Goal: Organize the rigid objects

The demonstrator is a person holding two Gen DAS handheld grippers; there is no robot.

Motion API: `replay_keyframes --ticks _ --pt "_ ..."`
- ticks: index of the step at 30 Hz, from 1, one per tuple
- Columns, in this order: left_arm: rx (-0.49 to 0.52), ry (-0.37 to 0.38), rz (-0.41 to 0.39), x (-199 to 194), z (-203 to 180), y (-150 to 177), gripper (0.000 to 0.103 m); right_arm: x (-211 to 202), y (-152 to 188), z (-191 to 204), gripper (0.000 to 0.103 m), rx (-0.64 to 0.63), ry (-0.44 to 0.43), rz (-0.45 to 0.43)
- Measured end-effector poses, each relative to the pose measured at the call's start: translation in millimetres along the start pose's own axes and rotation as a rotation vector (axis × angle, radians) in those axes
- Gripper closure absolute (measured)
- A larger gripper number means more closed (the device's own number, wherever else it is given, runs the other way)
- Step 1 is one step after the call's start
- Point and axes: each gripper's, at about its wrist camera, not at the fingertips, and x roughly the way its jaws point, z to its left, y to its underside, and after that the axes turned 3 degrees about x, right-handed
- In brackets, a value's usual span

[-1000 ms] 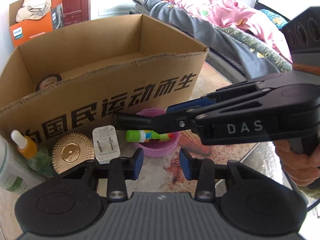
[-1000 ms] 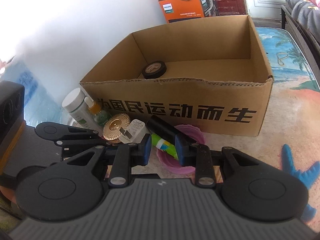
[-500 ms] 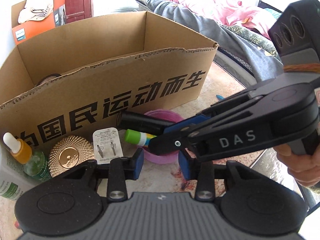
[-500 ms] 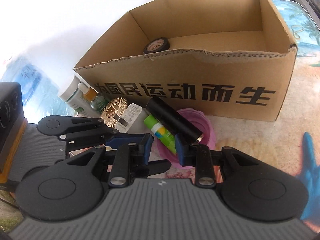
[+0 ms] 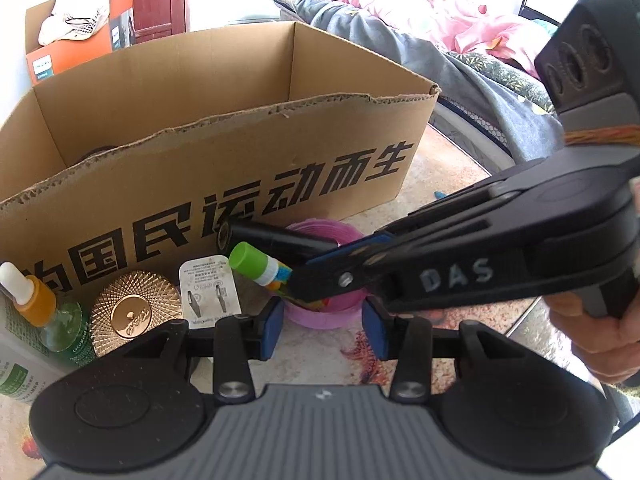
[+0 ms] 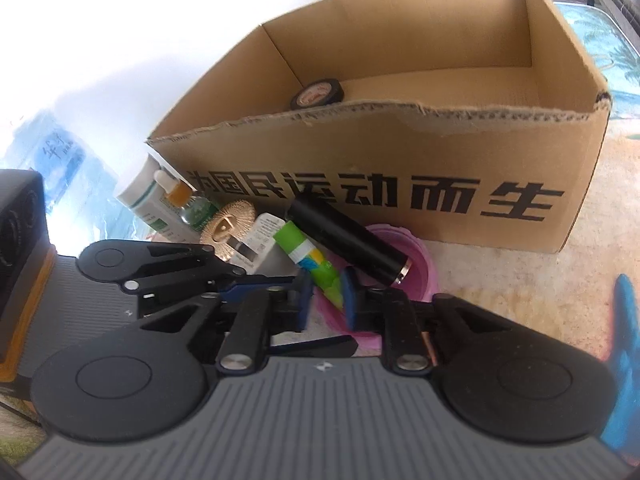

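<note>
My right gripper (image 6: 327,295) had its jaws closed around the green-capped glue stick (image 6: 310,258), which lay on the pink bowl (image 6: 416,264) beside the black tube (image 6: 352,242), before the cardboard box (image 6: 400,160). My left gripper (image 5: 322,326) hung open, empty.

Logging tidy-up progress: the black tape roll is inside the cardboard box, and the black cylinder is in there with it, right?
Not quite. The black tape roll is inside the cardboard box, but the black cylinder lies outside it, in front of its printed wall and across the pink bowl. The right wrist view shows this.
</note>
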Motion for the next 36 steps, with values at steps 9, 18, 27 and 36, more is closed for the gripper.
replay_keyframes --ticks 9,18,27,36 --pt "-0.003 -0.016 -0.003 0.9 -1.1 -2.9 0.062 4.7 2.5 5.5 0.099 -0.043 0.031 -0.005" --pt "-0.004 -0.023 -0.008 6.0 -5.3 -3.4 0.059 -5.8 0.4 -4.5 0.078 -0.071 0.09 -0.074" --pt "0.029 -0.052 -0.032 4.1 -11.3 -3.1 0.056 0.4 4.3 -15.8 0.07 -0.086 0.033 -0.056" --pt "0.066 -0.083 -0.035 7.8 -19.7 -2.2 0.052 7.4 3.3 -1.6 0.069 -0.194 0.075 -0.024"
